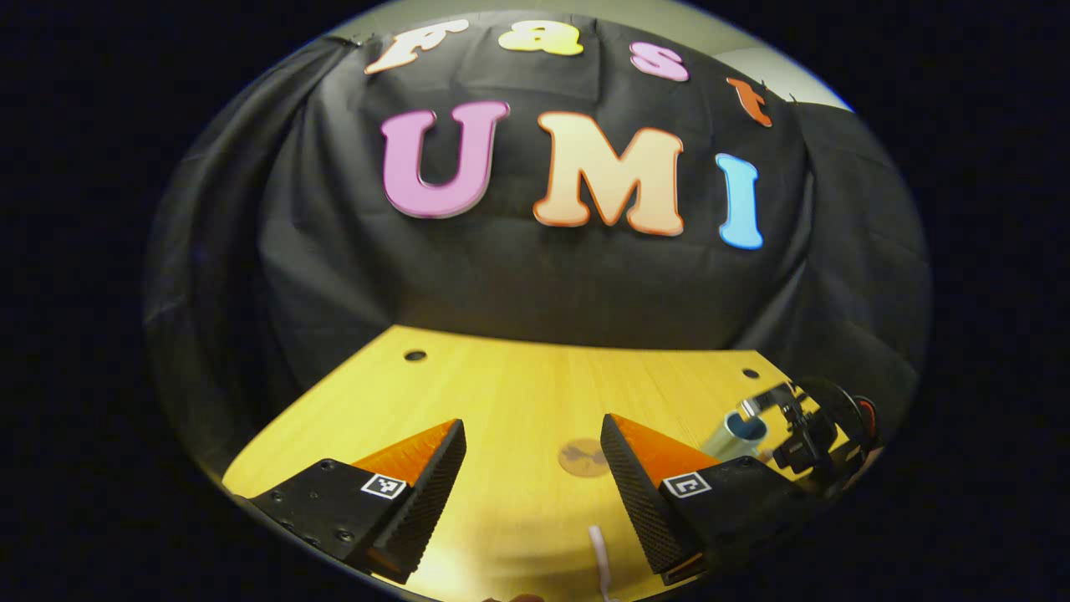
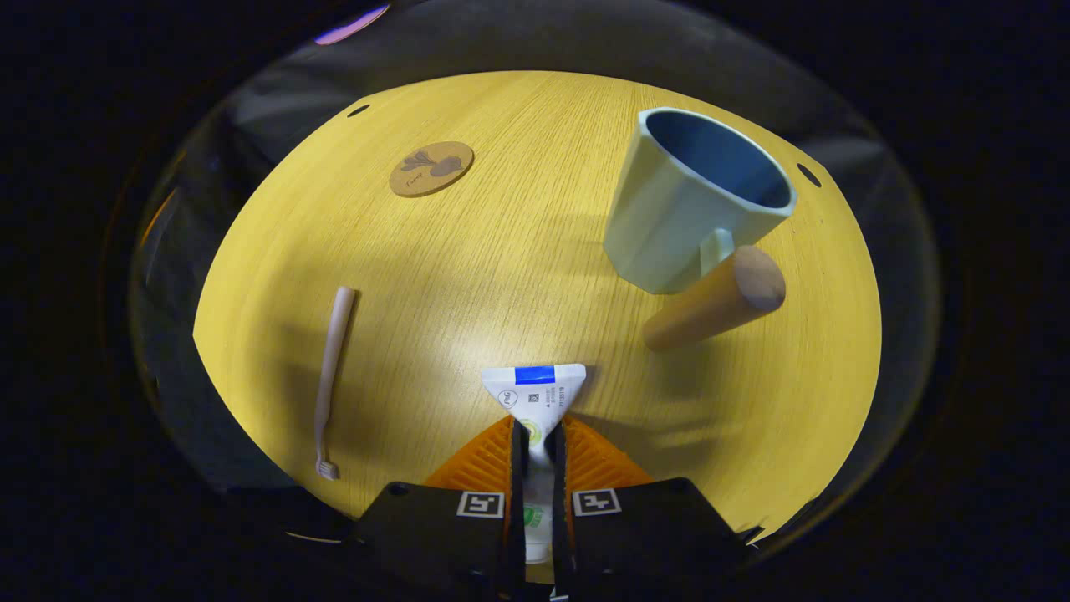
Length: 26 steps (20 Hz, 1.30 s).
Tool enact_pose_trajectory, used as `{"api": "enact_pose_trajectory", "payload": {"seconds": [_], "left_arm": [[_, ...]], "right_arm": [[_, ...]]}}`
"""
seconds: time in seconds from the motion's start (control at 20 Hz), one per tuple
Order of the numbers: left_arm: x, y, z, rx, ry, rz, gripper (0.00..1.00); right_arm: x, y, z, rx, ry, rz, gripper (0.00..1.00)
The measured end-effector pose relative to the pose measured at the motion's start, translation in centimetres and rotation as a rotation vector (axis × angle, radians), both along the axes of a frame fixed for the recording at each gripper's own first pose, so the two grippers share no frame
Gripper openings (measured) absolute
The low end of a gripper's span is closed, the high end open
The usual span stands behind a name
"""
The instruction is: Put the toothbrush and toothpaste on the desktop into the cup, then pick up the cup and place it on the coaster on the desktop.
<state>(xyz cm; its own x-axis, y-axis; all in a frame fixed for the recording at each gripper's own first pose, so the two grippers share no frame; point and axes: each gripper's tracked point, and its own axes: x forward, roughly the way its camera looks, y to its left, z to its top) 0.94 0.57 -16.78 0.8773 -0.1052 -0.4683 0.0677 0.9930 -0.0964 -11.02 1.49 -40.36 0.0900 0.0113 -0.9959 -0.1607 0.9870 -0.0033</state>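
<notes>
In the right gripper view my right gripper is shut on the white toothpaste tube, whose flat crimped end sticks out ahead of the fingers over the table. The pale blue cup with a wooden handle stands ahead to the right. A pink toothbrush lies on the table to the left, and the round cork coaster sits farther back left. In the left gripper view my left gripper hangs open above the wooden table, with the coaster ahead and the toothbrush tip below. The cup and the other gripper are at the right.
The table has small round holes near its back corners. Black cloth walls close off the back and sides of the booth just beyond the table's edge.
</notes>
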Motion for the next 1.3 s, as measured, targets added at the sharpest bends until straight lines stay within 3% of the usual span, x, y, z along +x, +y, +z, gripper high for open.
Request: {"api": "enact_pose_trajectory", "payload": {"seconds": [0.2, 0.45, 1.05, 1.3], "left_arm": [[-2.2, -2.9, -5.4, -0.061, 0.225, -0.055, 0.95], [-4.6, -4.3, -10.0, 0.033, 0.404, -0.096, 0.95], [-8.4, -4.2, -16.5, 0.127, 0.743, -0.061, 0.95], [-8.6, -4.2, -17.3, 0.178, 0.781, -0.07, 0.95]], "right_arm": [[0.0, 0.0, 0.1, 0.002, -0.027, 0.014, 0.16], [0.1, 0.0, 0.1, 0.014, -0.029, 0.026, 0.16], [0.3, 0.3, 0.5, 0.056, -0.031, 0.042, 0.15], [0.4, 0.3, 0.5, 0.064, -0.035, 0.059, 0.16]]}}
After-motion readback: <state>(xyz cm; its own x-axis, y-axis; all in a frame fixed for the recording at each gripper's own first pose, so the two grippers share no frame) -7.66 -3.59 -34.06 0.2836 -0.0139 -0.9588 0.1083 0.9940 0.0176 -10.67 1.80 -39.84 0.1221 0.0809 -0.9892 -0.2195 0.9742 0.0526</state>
